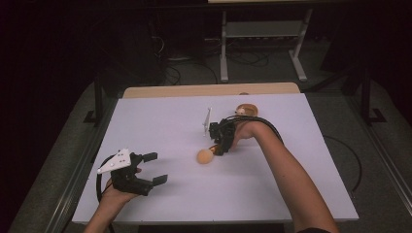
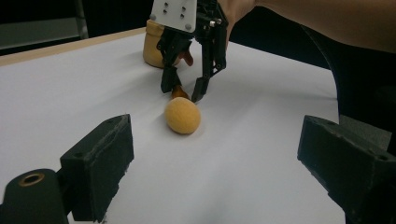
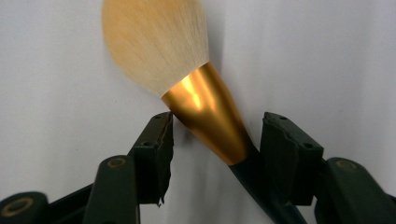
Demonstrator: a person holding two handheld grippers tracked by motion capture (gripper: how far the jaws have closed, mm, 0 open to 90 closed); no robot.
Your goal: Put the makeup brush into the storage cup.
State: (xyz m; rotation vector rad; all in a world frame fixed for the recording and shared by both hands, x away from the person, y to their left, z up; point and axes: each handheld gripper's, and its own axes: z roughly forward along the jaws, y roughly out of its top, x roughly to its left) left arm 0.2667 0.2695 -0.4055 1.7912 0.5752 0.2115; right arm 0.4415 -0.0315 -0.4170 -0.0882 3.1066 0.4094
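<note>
Nearest, the left gripper [image 1: 150, 169] rests on the white table [image 1: 160, 121] at its near left corner, held from below by a hand [image 1: 114, 194]; its 2 black jaws stand wide apart with nothing between them. Its own view looks across bare white surface toward the middle of the table.

Further in, at about the table's centre, a brush [image 1: 206, 156] lies on the sheet, its pale orange bristle head [image 3: 154, 44] pointing toward the near left. The right gripper [image 1: 219, 148] comes down on it from the far right, the forearm [image 1: 286, 170] reaching in from the bottom edge. In the right gripper view the gold ferrule [image 3: 205, 112] and dark handle [image 3: 261, 186] lie slantwise between the 2 jaws: one jaw touches the ferrule, the handle lies against the other, though a firm clamp cannot be confirmed.

Behind that gripper, a tan rounded object [image 1: 247, 109] sits near the far edge. A wooden strip [image 1: 209, 90] borders the table's far side. Beyond it the room is dark, with grey floor, loose cables [image 1: 243, 60] and a pale metal stand [image 1: 262, 39].
</note>
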